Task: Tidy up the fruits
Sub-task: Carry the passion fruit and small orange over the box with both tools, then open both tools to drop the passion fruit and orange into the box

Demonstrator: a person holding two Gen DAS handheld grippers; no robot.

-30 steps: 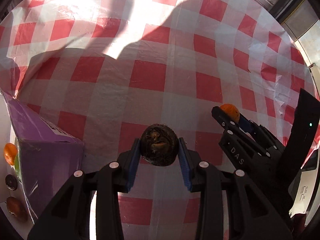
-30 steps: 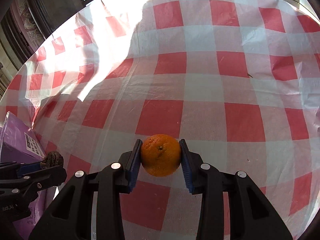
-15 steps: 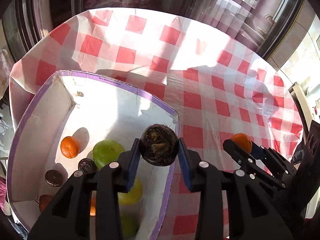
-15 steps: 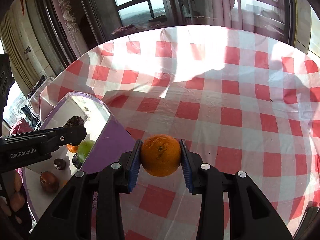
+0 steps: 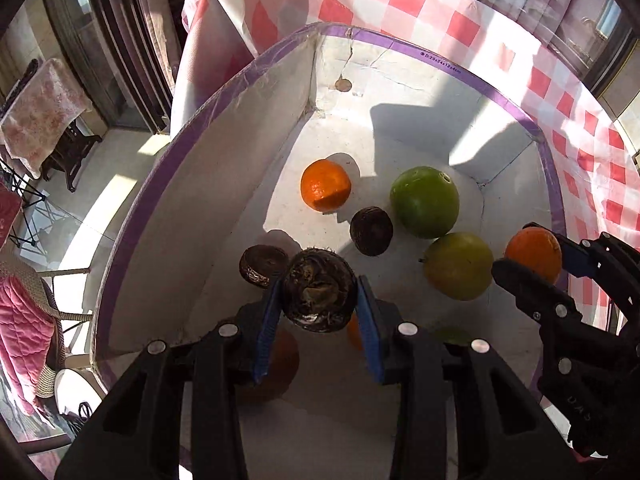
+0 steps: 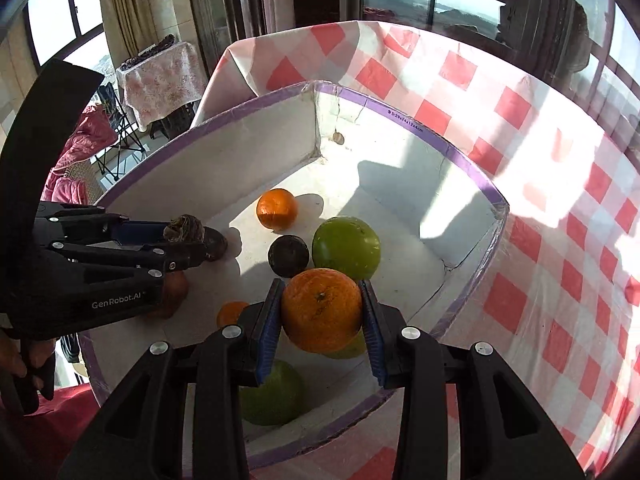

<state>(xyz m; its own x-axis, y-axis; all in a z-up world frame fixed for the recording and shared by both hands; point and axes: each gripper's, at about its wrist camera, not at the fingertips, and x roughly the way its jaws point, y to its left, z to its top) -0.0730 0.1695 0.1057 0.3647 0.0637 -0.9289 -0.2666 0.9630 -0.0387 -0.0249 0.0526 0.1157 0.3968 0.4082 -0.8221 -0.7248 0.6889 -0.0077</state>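
My left gripper (image 5: pixel 319 298) is shut on a dark brown wrinkled fruit (image 5: pixel 319 296) and holds it above the inside of the white box with a purple rim (image 5: pixel 480 80). My right gripper (image 6: pixel 321 312) is shut on an orange (image 6: pixel 321 310) and holds it over the box's near right part. It also shows in the left wrist view (image 5: pixel 534 254) at the right. In the box lie a small orange (image 5: pixel 325 186), a green fruit (image 5: pixel 425 201), a yellow-green fruit (image 5: pixel 458 266) and two dark round fruits (image 5: pixel 371 231).
The box sits on a red and white checked tablecloth (image 6: pixel 560 200) near the table's left edge. Beyond that edge are the floor, a small cloth-covered table (image 6: pixel 160 76) and a pink quilt (image 5: pixel 20 320). More fruit lies under the grippers, partly hidden.
Both grippers have swung left from over the bare tablecloth to above the box, each still holding its fruit. The box interior now fills both views.
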